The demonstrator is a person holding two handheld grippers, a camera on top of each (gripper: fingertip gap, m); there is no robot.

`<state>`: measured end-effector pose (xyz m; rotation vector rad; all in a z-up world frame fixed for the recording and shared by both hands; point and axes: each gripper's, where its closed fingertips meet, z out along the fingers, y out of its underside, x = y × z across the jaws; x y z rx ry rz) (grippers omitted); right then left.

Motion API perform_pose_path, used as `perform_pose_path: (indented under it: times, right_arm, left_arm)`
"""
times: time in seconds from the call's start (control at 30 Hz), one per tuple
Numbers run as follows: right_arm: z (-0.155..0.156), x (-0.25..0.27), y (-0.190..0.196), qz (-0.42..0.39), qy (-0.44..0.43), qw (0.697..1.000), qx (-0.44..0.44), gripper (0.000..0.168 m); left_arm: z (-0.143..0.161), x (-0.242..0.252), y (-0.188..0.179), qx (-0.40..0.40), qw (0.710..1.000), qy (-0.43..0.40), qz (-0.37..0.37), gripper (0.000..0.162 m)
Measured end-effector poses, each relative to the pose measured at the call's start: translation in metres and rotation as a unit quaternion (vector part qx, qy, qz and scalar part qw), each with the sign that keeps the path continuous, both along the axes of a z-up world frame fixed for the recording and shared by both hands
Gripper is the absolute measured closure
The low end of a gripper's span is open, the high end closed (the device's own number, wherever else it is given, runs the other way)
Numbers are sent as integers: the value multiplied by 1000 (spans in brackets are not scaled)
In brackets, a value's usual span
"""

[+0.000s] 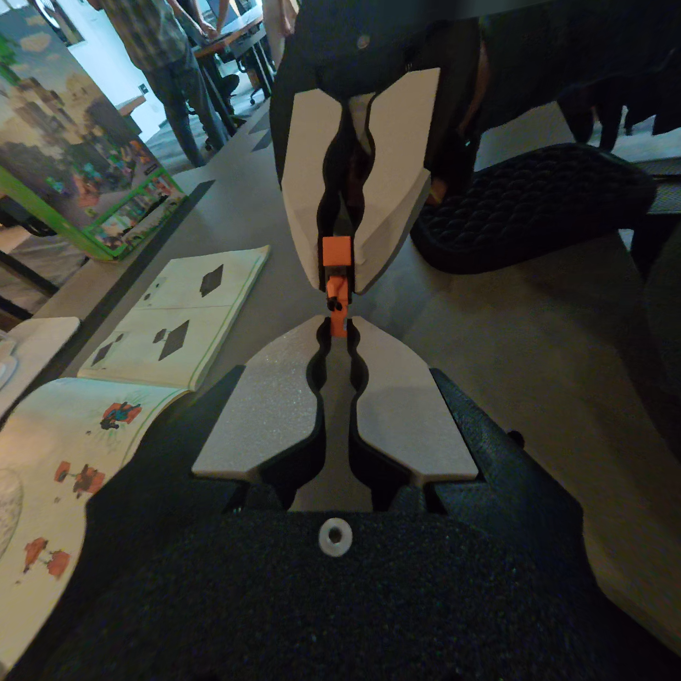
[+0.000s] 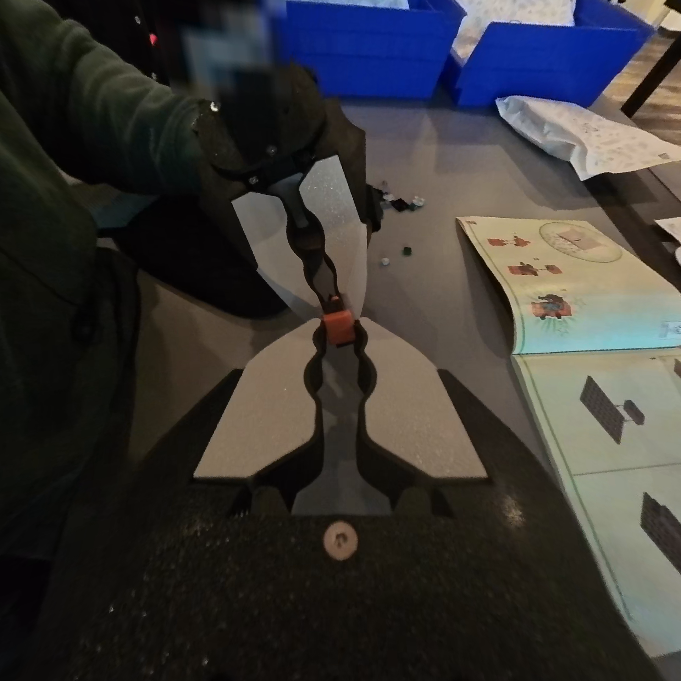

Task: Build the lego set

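Two grippers meet tip to tip above a grey table [image 1: 497, 368], and a small orange lego figure [image 1: 337, 291] is caught between them. The left gripper [image 1: 338, 324] pinches the thin lower end of the figure between its white fingertips [image 1: 294, 342]. The right gripper [image 2: 338, 328] squeezes the blocky orange head at the other end. Both sets of jaws are nearly closed, tight on the toy. The figure is held up in the air, not touching the table. An open instruction booklet [image 2: 589, 331] lies flat on the table beside the grippers. Some tiny loose lego pieces [image 2: 396, 254] sit farther back on the table. Two blue bins [image 2: 368, 55] stand at the far edge. A tall lego box [image 1: 73, 147] stands past the booklet.
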<state>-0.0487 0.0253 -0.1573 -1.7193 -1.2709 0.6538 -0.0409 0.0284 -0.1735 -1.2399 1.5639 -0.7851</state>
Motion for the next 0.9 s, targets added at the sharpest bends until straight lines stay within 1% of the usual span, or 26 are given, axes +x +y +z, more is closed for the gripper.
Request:
perform_pose_path:
  times: [0.07,0.13,0.2,0.43,0.5,0.63,0.9]
  right_arm:
    - [2,1,1,0,1,1000,8,154]
    - [4,2,0,7,0,1000,11,146]
    - [7,4,1,7,1,1000,18,145]
    - [7,4,-1,29,-18,999,35,148]
    - [6,4,-3,45,-23,998,37,155]
    - [9,4,-8,69,-22,997,41,155]
    - [12,3,-11,83,-20,995,45,155]
  left_arm:
    - [2,0,1,-26,1000,-7,-4,154]
    - [2,-2,3,-42,999,-9,-3,154]
    - [1,-3,4,-54,998,-10,-5,154]
    - [-3,-1,-3,-85,996,0,-26,154]
    - [-4,0,-7,-98,994,4,-38,154]
    - [-1,1,-11,-118,992,0,-52,154]
    - [1,1,-15,-134,989,-6,-68,154]
